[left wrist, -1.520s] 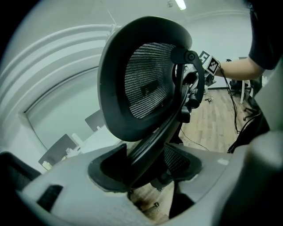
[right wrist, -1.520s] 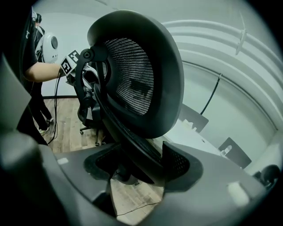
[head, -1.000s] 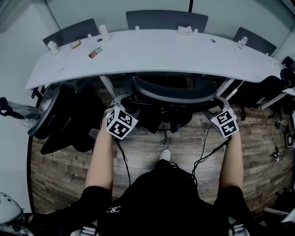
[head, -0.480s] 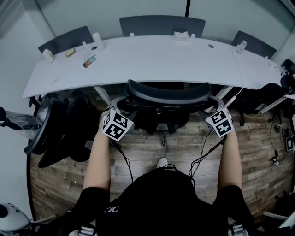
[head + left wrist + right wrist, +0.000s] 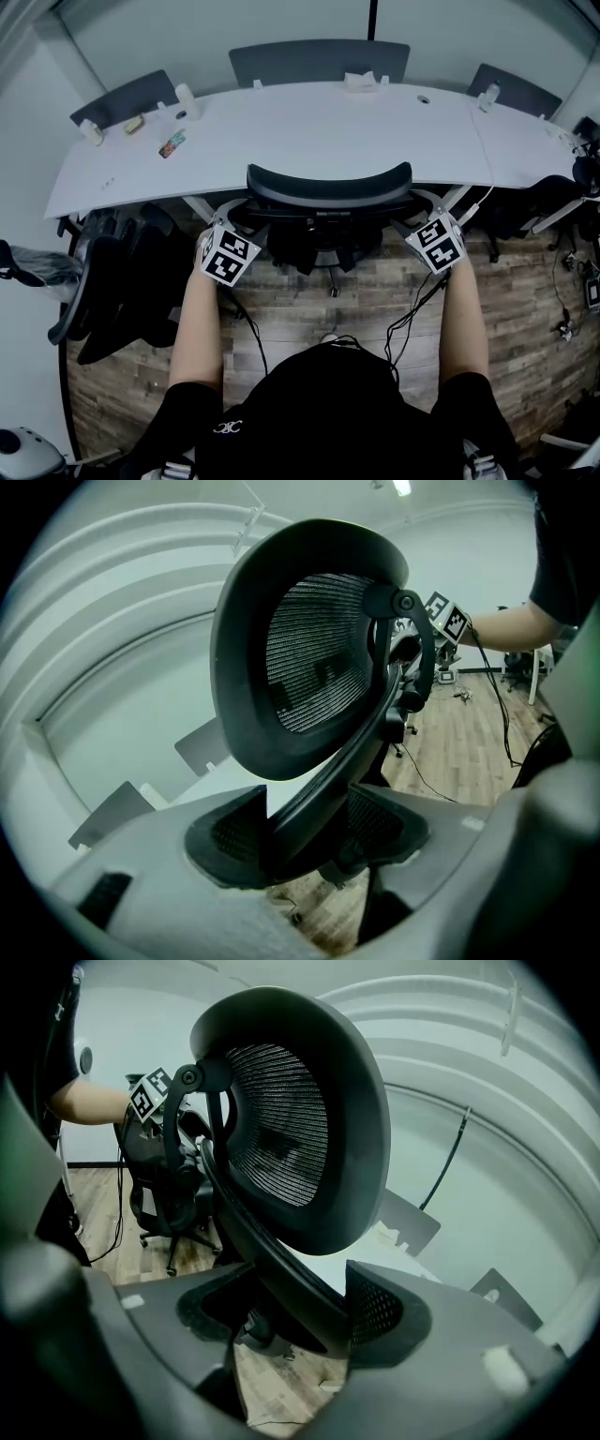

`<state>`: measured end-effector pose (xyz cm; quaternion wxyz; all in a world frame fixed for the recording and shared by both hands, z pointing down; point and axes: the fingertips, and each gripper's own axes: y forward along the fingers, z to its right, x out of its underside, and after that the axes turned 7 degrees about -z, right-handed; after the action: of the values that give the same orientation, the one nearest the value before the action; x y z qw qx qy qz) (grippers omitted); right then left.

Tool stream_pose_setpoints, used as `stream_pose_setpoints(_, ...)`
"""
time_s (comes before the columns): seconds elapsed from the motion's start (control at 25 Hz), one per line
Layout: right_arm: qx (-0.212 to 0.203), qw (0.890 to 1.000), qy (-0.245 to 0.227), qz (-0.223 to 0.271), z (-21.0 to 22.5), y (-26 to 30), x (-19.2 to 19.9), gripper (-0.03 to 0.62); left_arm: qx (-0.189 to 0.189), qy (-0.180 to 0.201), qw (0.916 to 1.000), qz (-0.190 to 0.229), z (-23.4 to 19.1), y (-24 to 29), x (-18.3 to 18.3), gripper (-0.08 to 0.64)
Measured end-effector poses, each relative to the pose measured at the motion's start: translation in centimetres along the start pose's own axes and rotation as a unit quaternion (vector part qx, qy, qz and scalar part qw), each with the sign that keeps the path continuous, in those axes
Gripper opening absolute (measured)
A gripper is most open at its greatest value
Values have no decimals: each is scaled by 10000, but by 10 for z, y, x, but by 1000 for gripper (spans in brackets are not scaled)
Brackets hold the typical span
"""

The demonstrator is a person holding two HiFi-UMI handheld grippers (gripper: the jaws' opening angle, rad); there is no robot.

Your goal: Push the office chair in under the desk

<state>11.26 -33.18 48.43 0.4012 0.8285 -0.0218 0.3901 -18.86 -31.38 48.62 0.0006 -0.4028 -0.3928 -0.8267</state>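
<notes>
The office chair (image 5: 328,185) stands square to the table (image 5: 281,127), the curved top of its backrest right at the table's near edge. Its seat is hidden under the white tabletop, and part of its dark base shows on the wooden floor (image 5: 300,314) behind it.

The left hand-held gripper (image 5: 305,803) is at the left side of the backrest. Its jaws stand wide, straddling the black frame bar (image 5: 328,761) that carries the mesh back. The bar lies against the jaw on the left of that view, and floor and chair mechanism show between the bar and the other jaw.

The right hand-held gripper (image 5: 292,1279) mirrors it on the right side. Its jaws are also wide, and the bar rests against the jaw on the right of its view, clear of the other one. Neither pair clamps the bar.

Both marker cubes, left (image 5: 227,258) and right (image 5: 434,242), sit just behind the backrest's corners. The person's bare forearms stretch straight forward to them, and black cables (image 5: 412,319) hang down from the grippers.

A second black chair (image 5: 112,272) stands turned aside at the left end of the table. Three dark chair backs (image 5: 319,58) show beyond its far edge. A few small items (image 5: 172,143) lie on the left part of the tabletop and a white box (image 5: 361,82) is near its far middle.
</notes>
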Motion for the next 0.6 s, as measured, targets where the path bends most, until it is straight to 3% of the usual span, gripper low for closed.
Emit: stream_pose_setpoints(0.6,40,10000,-3,68,56,42,-13,302,-188,-5,9996,228,-38,49,-34,272)
